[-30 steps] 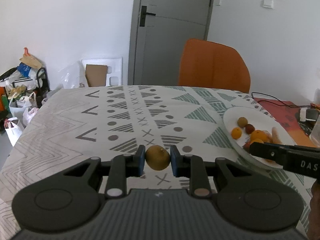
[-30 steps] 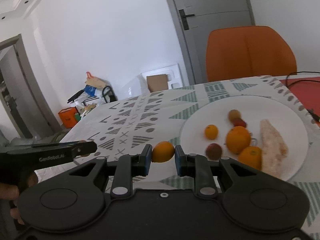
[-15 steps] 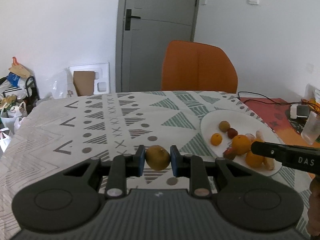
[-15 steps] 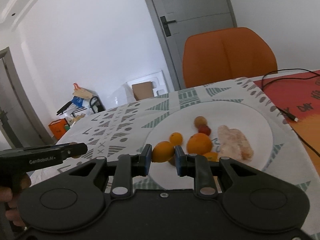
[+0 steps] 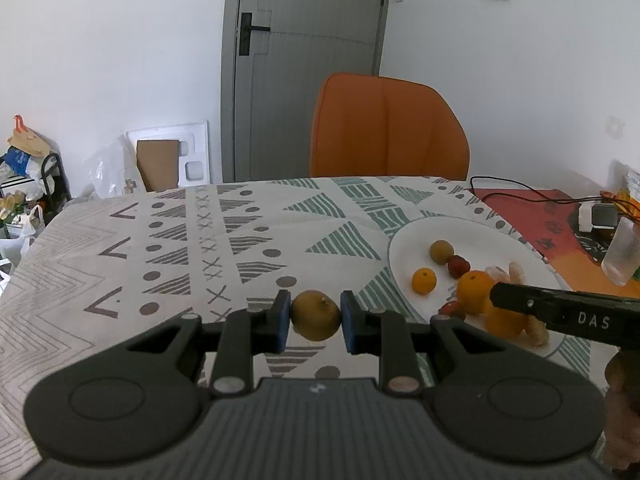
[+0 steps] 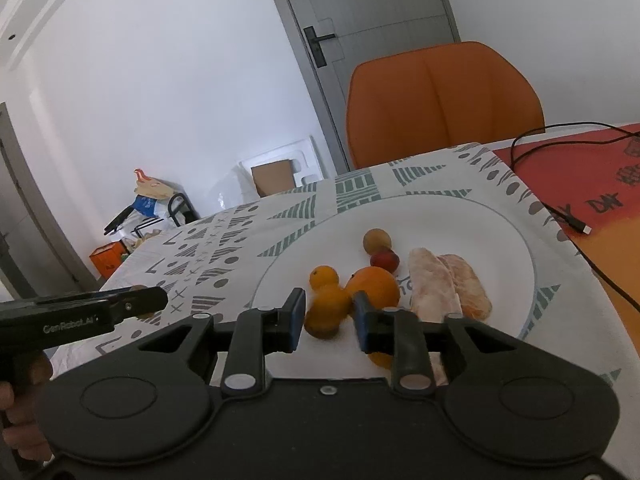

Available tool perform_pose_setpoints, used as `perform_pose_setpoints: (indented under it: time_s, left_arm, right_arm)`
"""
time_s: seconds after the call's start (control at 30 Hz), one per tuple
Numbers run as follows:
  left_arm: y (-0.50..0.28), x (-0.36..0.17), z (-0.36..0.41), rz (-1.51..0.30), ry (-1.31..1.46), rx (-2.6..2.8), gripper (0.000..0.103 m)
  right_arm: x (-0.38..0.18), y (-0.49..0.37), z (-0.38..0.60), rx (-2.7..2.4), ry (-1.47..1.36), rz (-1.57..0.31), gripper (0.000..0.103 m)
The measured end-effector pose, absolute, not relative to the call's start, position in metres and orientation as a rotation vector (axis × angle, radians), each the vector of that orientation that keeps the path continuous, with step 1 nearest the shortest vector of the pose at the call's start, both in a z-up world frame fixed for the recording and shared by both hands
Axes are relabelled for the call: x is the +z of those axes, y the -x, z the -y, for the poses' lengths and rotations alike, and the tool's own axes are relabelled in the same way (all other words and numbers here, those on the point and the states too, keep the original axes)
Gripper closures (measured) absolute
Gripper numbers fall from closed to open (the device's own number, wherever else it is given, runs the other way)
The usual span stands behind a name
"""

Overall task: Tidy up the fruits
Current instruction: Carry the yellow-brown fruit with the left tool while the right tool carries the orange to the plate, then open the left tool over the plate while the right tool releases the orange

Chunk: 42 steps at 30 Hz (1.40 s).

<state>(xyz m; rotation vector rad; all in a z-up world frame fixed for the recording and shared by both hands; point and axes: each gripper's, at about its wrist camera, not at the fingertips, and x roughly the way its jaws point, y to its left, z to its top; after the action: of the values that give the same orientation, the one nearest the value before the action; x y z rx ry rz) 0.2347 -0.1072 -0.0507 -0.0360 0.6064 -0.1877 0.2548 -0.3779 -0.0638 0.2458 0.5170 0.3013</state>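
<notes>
My left gripper (image 5: 315, 316) is shut on a brownish-yellow round fruit (image 5: 315, 315), held above the patterned tablecloth left of the white plate (image 5: 420, 228). My right gripper (image 6: 327, 316) stands over the plate (image 6: 500, 236) with a small orange fruit (image 6: 326, 312) between its jaws; the jaws look slightly parted and the fruit is blurred. On the plate lie a large orange (image 6: 374, 286), a small orange (image 6: 323, 277), a red fruit (image 6: 385, 261), a brown fruit (image 6: 376, 240) and peeled pale segments (image 6: 444, 284).
An orange chair (image 5: 388, 128) stands behind the table. A red-orange mat (image 6: 580, 176) with a black cable (image 6: 560, 212) lies right of the plate. A clear cup (image 5: 620, 252) and a charger sit at the far right. Bags and clutter stand on the floor at left.
Both grippers moved right toward the plate. The right gripper now sits over the plate and its jaws have loosened around the small orange fruit, which has dropped a little.
</notes>
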Motion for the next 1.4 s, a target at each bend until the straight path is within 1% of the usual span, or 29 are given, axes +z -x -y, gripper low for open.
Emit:
perform_pose_setpoints:
  time_s: [0.27, 0.7, 1.03, 1.1, 1.13, 1.4]
  left_arm:
    - [-0.241, -0.051, 0.12, -0.61, 0.028, -0.218, 0.078]
    - [-0.25, -0.054, 0.167, -0.611, 0.005, -0.319, 0.078]
    - [-0.251, -0.045, 0.201, -0.591, -0.029, -0.388, 0.078]
    - [-0.249, -0.044, 0.203, -0.586, -0.035, -0.392, 0.077]
    - [-0.248, -0.043, 0.204, -0.584, -0.042, -0.396, 0.075]
    - [-0.243, -0.045, 0.189, -0.615, -0.036, -0.356, 0.075]
  right_arm:
    - [-0.061, -0.245, 0.396, 0.272, -0.265, -0.503, 0.072]
    - [-0.065, -0.23, 0.428, 0.208, -0.282, -0.506, 0.07]
    - [-0.067, -0.225, 0.441, 0.185, -0.303, -0.504, 0.069]
    - [-0.067, -0.225, 0.442, 0.185, -0.305, -0.504, 0.069]
    - [-0.067, -0.224, 0.442, 0.185, -0.306, -0.504, 0.069]
    - [-0.066, -0.221, 0.438, 0.197, -0.314, -0.505, 0.066]
